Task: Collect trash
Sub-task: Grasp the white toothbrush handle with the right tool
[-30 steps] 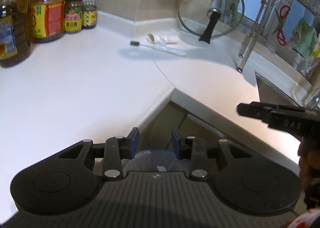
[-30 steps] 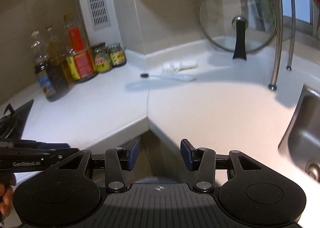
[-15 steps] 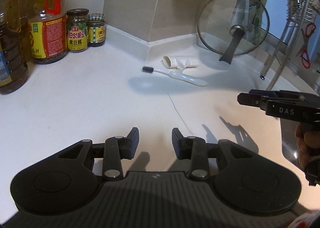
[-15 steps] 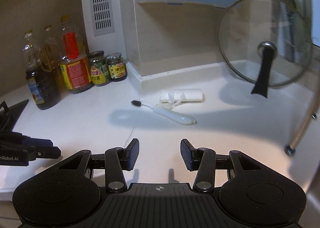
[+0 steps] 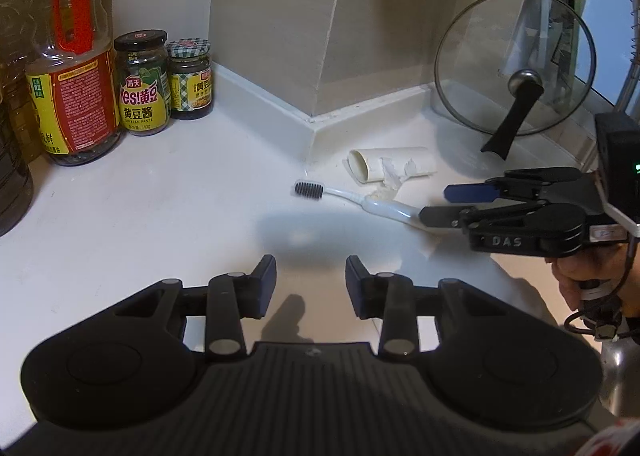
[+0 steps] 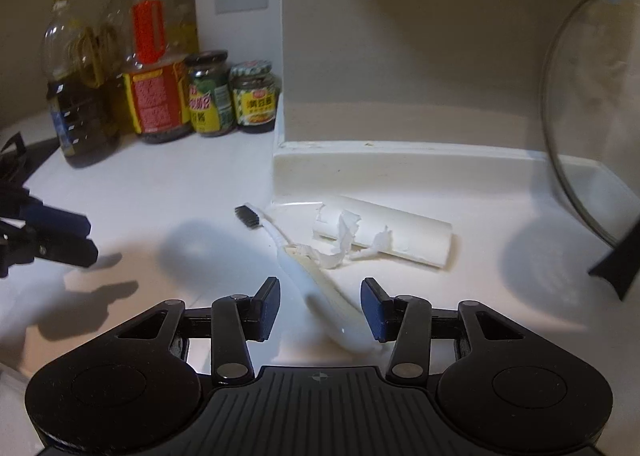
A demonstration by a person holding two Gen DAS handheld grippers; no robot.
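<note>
Two pieces of trash lie uncollected on the white countertop point(image 5: 168, 215), near the inner corner of the backsplash: a white toothbrush point(image 6: 308, 276), dark bristles toward the wall, and a cardboard tube point(image 6: 400, 236) with torn tissue clinging to it, just behind the brush; shreds of tissue drape over the brush neck, so the two touch. The right gripper point(image 6: 320, 308) has its jaws spread with the butt of the toothbrush handle lying between them; the pads do not appear to press on it, so no grasp is made yet. The left gripper point(image 5: 311, 282) hovers over bare counter, jaws partly spread and empty, well short of either item. Oil bottles point(image 5: 70, 67), sauce jars point(image 5: 142, 83) and a glass lid point(image 5: 516, 63) stand apart, seemingly not refuse. No bin is in view; assessment: collection not begun on this surface; both items remain to be gripped and carried off.
</note>
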